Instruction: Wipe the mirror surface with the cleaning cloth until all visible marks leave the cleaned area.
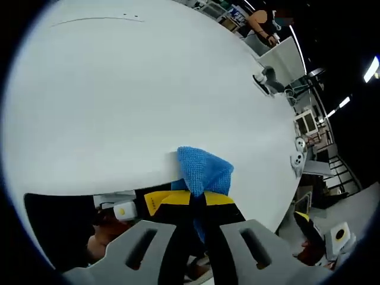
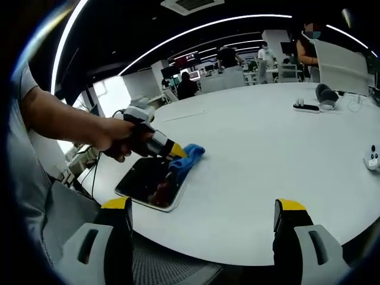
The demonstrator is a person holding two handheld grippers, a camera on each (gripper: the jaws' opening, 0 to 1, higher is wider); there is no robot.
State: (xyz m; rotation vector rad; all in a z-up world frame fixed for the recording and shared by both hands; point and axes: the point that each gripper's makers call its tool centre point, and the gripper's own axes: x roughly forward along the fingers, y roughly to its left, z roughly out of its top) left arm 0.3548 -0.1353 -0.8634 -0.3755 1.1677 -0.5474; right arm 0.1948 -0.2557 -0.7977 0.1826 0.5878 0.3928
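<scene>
- Left tongs [image 1: 199, 205]: closing on the blue cleaning cloth [image 1: 203, 171], yellow tips pinching its lower folds; the cloth is bunching upward over the white desk [image 1: 119, 95].
- In the right gripper view, a person's hand [image 2: 116, 139] is carrying the left tongs [image 2: 176, 153], pressing the cleaning cloth [image 2: 189, 157] at the far edge of the mirror [image 2: 148, 181].
- Mirror: lying flat near the desk [image 2: 267, 166] edge, its dark surface reflecting.
- Right tongs [image 2: 202, 214]: standing wide open, holding nothing, hovering well apart from the mirror.
- Background: headphones [image 2: 326, 94] resting far across the desk.
</scene>
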